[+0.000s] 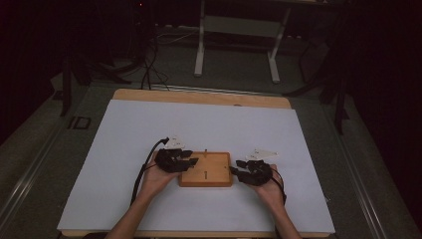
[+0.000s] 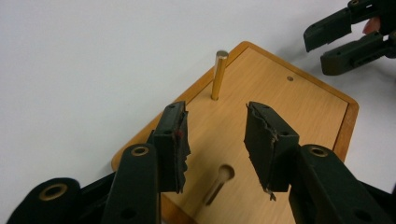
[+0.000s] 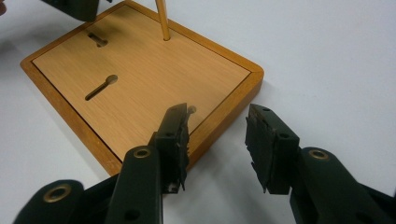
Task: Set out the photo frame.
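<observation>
A flat wooden board (image 1: pixel 215 169) lies on the white sheet, with a thin brass peg (image 1: pixel 205 150) upright near its far edge. In the left gripper view the peg (image 2: pixel 218 74) stands just beyond my left gripper (image 2: pixel 215 112), which hovers open over the board (image 2: pixel 280 107) above a keyhole slot (image 2: pixel 222 179), with nothing between its jaws. My right gripper (image 3: pixel 218 114) is open at the board's right edge (image 3: pixel 233 107), one jaw over a small hole (image 3: pixel 192 110), holding nothing. From above, the left gripper (image 1: pixel 191 160) and right gripper (image 1: pixel 233 168) flank the board.
A white sheet (image 1: pixel 149 129) covers the wooden table (image 1: pixel 199 95). Two keyhole slots (image 3: pixel 100 87) are cut into the board. Behind the table stand the white legs of a frame (image 1: pixel 200 50), and cables (image 1: pixel 147 74) lie on the dark floor.
</observation>
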Demonstrator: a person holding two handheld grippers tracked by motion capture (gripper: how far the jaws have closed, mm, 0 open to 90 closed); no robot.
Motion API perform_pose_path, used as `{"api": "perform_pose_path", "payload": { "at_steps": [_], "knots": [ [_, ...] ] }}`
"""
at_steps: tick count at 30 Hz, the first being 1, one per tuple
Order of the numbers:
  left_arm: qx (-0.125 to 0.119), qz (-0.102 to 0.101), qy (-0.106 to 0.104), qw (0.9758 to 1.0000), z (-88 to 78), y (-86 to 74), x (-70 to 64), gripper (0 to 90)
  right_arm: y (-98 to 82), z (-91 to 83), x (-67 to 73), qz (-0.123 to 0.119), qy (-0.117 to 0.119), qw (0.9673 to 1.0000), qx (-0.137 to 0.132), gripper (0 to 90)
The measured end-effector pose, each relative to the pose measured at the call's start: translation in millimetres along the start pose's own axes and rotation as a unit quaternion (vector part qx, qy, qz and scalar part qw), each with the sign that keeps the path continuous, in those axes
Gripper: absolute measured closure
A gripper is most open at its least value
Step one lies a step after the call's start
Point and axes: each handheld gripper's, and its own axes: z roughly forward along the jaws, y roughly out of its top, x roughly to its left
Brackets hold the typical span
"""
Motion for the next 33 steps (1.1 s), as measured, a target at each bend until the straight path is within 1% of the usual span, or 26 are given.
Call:
{"api": "perform_pose_path", "payload": {
  "at_steps": [3, 9, 13, 16, 22, 24, 26, 29, 30, 33],
  "knots": [
    [-0.003, 0.003, -0.002, 1.0000, 3.3, 4.3, -0.4, 60.0, 0.0, -0.7, 0.4, -0.003, 0.001, 1.0000, 0.000, 58.3],
    [0.001, 0.011, -0.005, 0.9999, 12.4, 10.4, -1.7, 62.7, -0.4, -0.8, 1.1, -0.003, 0.002, 1.0000, -0.001, 57.8],
    [0.004, 0.019, -0.005, 0.9998, 20.3, 14.2, -2.9, 68.6, -0.3, -0.4, 2.0, -0.006, 0.004, 1.0000, 0.000, 57.8],
    [0.007, 0.016, -0.005, 0.9998, 27.5, 16.4, -2.4, 72.8, 0.0, -0.8, 2.4, -0.009, 0.005, 0.9999, -0.001, 57.8],
    [0.007, 0.013, -0.007, 0.9999, 38.3, 20.8, -1.8, 75.7, -0.4, -1.0, 1.9, -0.008, 0.003, 1.0000, -0.002, 57.7],
    [0.008, 0.013, -0.011, 0.9998, 41.5, 21.6, -1.4, 80.8, -0.2, -1.3, 1.8, -0.008, 0.003, 1.0000, -0.002, 57.6],
    [0.007, 0.012, -0.010, 0.9999, 43.1, 22.0, -1.5, 82.9, -0.1, -1.7, 1.8, -0.007, 0.003, 1.0000, -0.003, 57.6],
    [0.008, 0.020, -0.007, 0.9997, 42.9, 22.5, -2.1, 83.7, -0.2, -1.8, 1.5, -0.007, 0.002, 1.0000, -0.003, 57.7],
    [0.007, 0.024, -0.008, 0.9997, 43.0, 22.5, -2.4, 83.9, -0.2, -1.6, 1.5, -0.007, 0.002, 1.0000, -0.004, 57.6],
    [0.000, 0.028, -0.022, 0.9994, 45.7, 21.9, -2.1, 83.9, -0.3, -0.8, 1.9, -0.009, 0.003, 1.0000, -0.003, 57.6]
  ]
}}
